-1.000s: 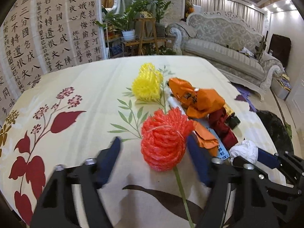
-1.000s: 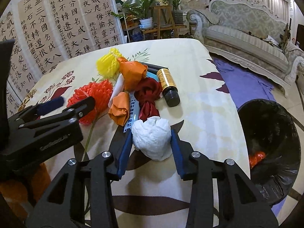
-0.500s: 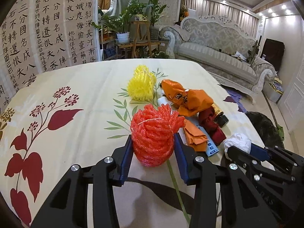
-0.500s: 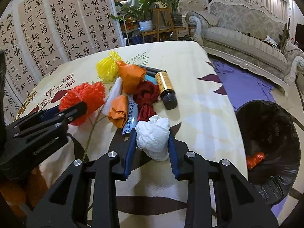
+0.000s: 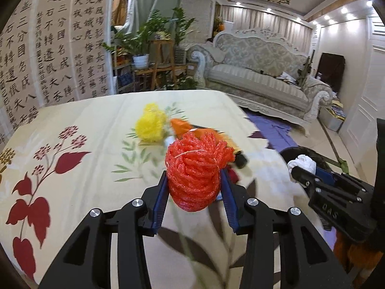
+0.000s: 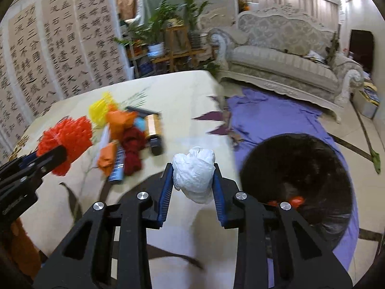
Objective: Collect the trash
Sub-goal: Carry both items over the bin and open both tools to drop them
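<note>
Between the right gripper (image 6: 193,183) pads: crumpled white wad (image 6: 194,173).

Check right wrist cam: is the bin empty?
No, a piece of orange-red trash lies at the bottom of the black-lined bin.

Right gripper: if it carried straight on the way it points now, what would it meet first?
The right gripper, shut on the white wad, points over the table's edge. Straight ahead looks free until the purple cloth on the floor; the black bin sits right of that line. Depth is uncertain.
</note>
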The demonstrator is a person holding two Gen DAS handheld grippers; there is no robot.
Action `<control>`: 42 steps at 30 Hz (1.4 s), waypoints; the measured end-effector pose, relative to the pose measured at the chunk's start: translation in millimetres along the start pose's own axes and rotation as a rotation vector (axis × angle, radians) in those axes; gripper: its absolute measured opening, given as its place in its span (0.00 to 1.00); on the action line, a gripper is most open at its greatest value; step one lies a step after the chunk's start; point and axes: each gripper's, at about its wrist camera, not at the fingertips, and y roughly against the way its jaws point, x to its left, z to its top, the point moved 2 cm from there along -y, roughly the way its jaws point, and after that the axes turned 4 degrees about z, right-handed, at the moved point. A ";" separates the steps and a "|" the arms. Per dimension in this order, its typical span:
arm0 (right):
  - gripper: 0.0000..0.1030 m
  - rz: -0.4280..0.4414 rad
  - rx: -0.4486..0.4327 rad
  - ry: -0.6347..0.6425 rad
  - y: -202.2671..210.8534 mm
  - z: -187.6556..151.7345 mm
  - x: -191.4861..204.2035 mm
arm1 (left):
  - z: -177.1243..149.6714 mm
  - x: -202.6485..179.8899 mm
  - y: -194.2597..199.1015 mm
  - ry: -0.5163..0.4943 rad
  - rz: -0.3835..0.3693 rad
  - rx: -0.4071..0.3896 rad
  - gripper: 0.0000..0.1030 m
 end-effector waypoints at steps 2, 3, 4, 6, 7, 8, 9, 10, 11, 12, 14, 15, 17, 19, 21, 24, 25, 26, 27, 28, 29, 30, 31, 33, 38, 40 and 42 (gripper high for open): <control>0.30 -0.036 -0.015 -0.021 5.4 0.6 -17.9 | 1.7 -15.6 -2.6 -0.013 -0.025 -0.004 0.41; 0.30 -0.063 -0.023 -0.032 9.1 0.8 -29.7 | 2.3 -20.2 -3.8 -0.017 -0.032 -0.005 0.41; 0.30 -0.078 -0.027 -0.038 10.7 0.7 -36.1 | 3.4 -29.4 -6.7 -0.025 -0.045 -0.005 0.41; 0.30 -0.115 -0.036 -0.054 14.8 -0.6 -53.6 | 5.2 -48.6 -13.2 -0.044 -0.076 -0.001 0.41; 0.30 -0.130 -0.039 -0.064 16.5 -1.3 -62.4 | 5.1 -55.4 -15.2 -0.052 -0.085 0.000 0.41; 0.30 -0.144 -0.040 -0.075 17.9 -2.3 -70.9 | 5.7 -65.6 -18.5 -0.067 -0.096 0.002 0.41; 0.30 -0.157 -0.041 -0.083 18.8 -3.1 -78.7 | 6.0 -72.6 -20.4 -0.078 -0.102 0.003 0.41; 0.30 -0.174 -0.044 -0.090 19.4 -3.9 -86.2 | 7.0 -83.9 -24.3 -0.095 -0.110 0.003 0.41; 0.30 -0.189 -0.047 -0.097 20.3 -4.4 -93.6 | 7.6 -93.8 -27.8 -0.110 -0.119 0.003 0.41; 0.30 -0.199 -0.048 -0.102 21.0 -5.3 -98.9 | 7.8 -99.1 -30.0 -0.117 -0.124 0.004 0.41; 0.30 -0.211 -0.051 -0.120 21.3 -5.5 -111.0 | 9.6 -115.0 -37.3 -0.143 -0.137 0.008 0.41; 0.30 -0.217 -0.053 -0.129 21.4 -6.0 -118.1 | 9.9 -121.0 -40.1 -0.151 -0.140 0.011 0.41; 0.30 -0.230 -0.057 -0.142 20.5 -5.9 -129.6 | 9.6 -135.1 -47.0 -0.169 -0.149 0.016 0.41; 0.30 -0.232 -0.059 -0.153 19.6 -6.1 -137.3 | 9.5 -147.9 -52.7 -0.187 -0.150 0.019 0.41; 0.30 -0.234 -0.058 -0.158 16.9 -5.6 -144.2 | 10.7 -157.3 -58.0 -0.198 -0.150 0.023 0.41; 0.30 -0.234 -0.057 -0.168 12.5 -4.5 -153.6 | 12.2 -169.6 -64.4 -0.212 -0.146 0.026 0.41; 0.30 -0.234 -0.057 -0.171 11.6 -4.0 -155.3 | 13.0 -173.1 -67.1 -0.217 -0.145 0.027 0.41; 0.31 -0.233 -0.057 -0.176 11.0 -3.9 -157.9 | 13.4 -176.5 -69.6 -0.221 -0.142 0.030 0.41; 0.31 -0.231 -0.057 -0.182 10.0 -3.7 -160.8 | 13.5 -179.8 -71.3 -0.224 -0.141 0.032 0.42; 0.31 -0.231 -0.058 -0.186 9.7 -3.7 -162.3 | 13.8 -184.2 -73.5 -0.228 -0.139 0.034 0.42; 0.31 -0.232 -0.058 -0.191 8.8 -3.8 -165.1 | 14.1 -186.4 -75.0 -0.232 -0.139 0.034 0.42; 0.32 -0.233 -0.058 -0.194 8.9 -4.0 -167.2 | 13.9 -189.6 -75.7 -0.237 -0.137 0.035 0.42; 0.32 -0.233 -0.059 -0.199 8.3 -4.2 -169.5 | 13.9 -192.1 -77.9 -0.241 -0.134 0.035 0.42; 0.40 -0.232 -0.057 -0.209 7.4 -5.1 -174.0 | 13.6 -195.4 -80.8 -0.246 -0.132 0.042 0.44; 0.46 -0.241 -0.064 -0.229 8.4 -4.7 -178.9 | 13.2 -196.2 -83.5 -0.239 -0.120 0.047 0.63; 0.46 -0.247 -0.066 -0.235 10.4 -5.0 -181.1 | 13.9 -194.2 -83.0 -0.232 -0.119 0.049 0.66; 0.46 -0.251 -0.068 -0.239 12.1 -4.4 -182.0 | 14.3 -193.3 -82.3 -0.228 -0.117 0.051 0.67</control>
